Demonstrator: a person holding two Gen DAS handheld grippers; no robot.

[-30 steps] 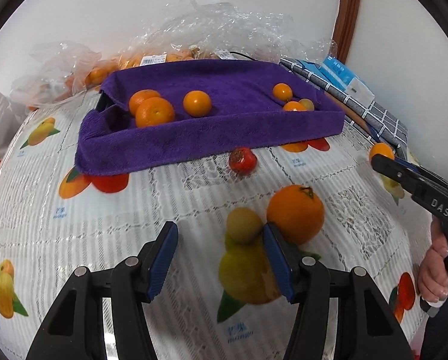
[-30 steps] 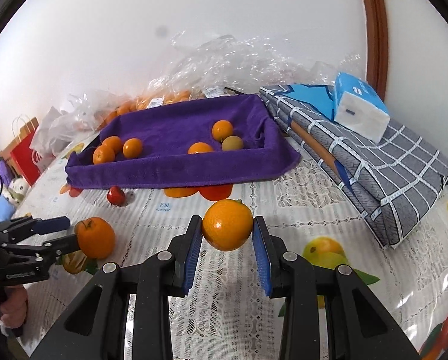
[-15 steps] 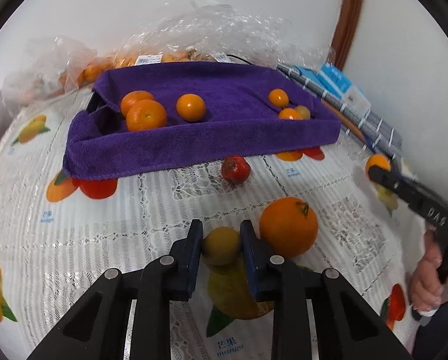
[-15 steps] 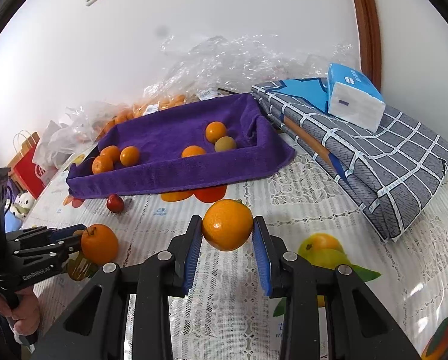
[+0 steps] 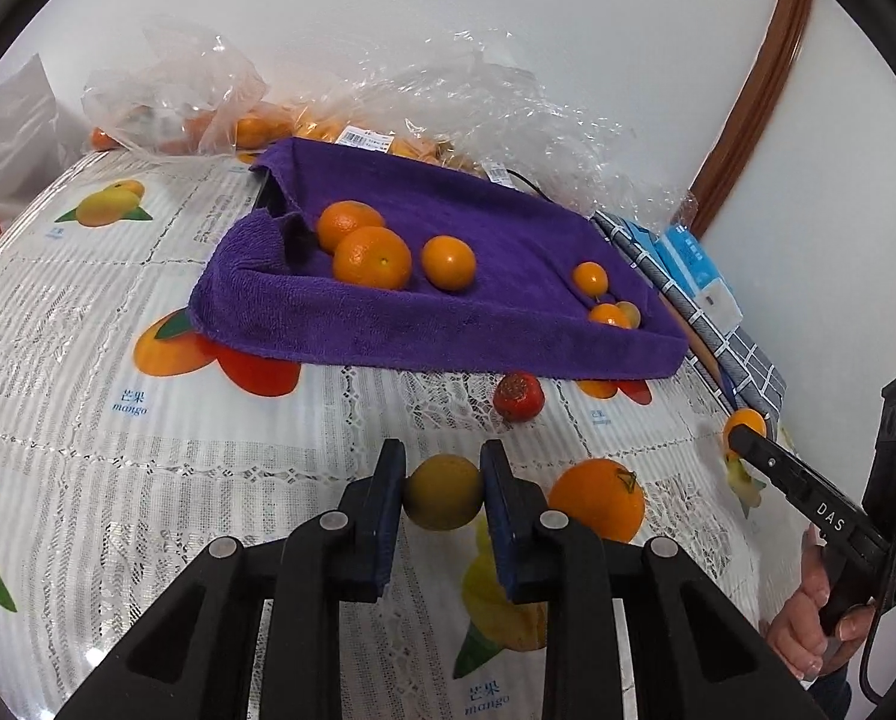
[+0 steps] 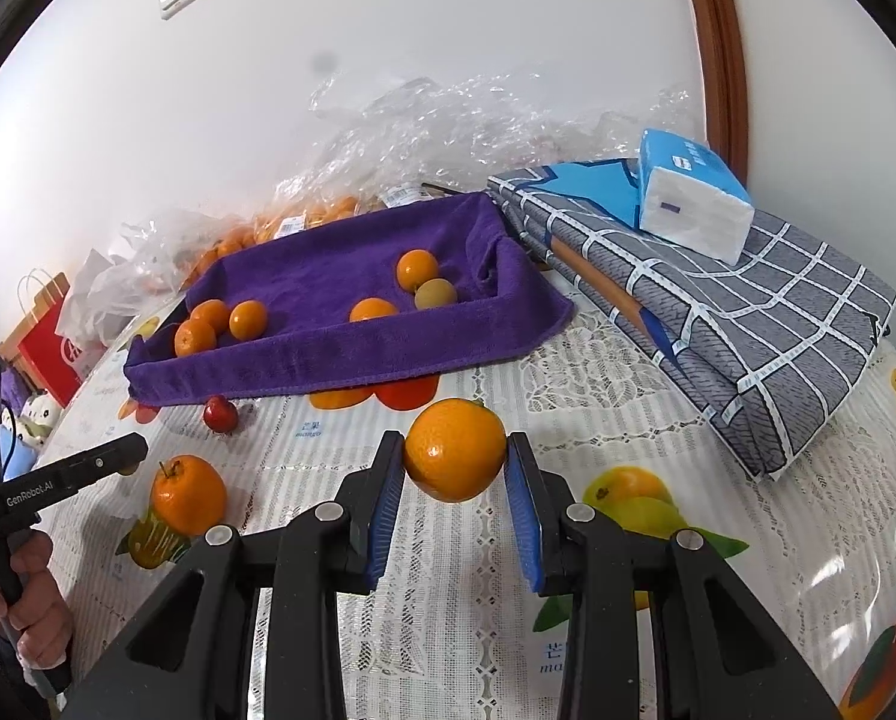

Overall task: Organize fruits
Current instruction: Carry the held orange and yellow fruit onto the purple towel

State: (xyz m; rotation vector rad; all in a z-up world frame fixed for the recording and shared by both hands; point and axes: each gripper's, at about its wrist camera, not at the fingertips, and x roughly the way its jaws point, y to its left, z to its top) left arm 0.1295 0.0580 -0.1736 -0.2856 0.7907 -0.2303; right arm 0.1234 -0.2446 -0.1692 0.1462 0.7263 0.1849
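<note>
My left gripper (image 5: pixel 441 495) is shut on a small yellow-green fruit (image 5: pixel 443 492), held just above the tablecloth. My right gripper (image 6: pixel 455 468) is shut on an orange (image 6: pixel 455 449), also off the table. A purple-towel-lined tray (image 5: pixel 423 330) (image 6: pixel 339 354) lies ahead with several oranges, among them a large one (image 5: pixel 372 257), and one greenish fruit (image 6: pixel 435 294). A loose orange with a stem (image 5: pixel 596 499) (image 6: pixel 188 493) rests on the table to the right of my left gripper. A small red fruit (image 5: pixel 518 396) (image 6: pixel 220 414) lies in front of the tray.
Clear plastic bags of oranges (image 5: pixel 219 114) pile up behind the tray by the wall. A folded checked cloth (image 6: pixel 748 312) with a tissue pack (image 6: pixel 691 198) on it lies right of the tray. A red paper bag (image 6: pixel 51 336) stands at the left table edge.
My left gripper shut on the yellow-green fruit and lifted it off the tablecloth, swinging so the tray sits more to the left. My right gripper kept still, holding its orange.
</note>
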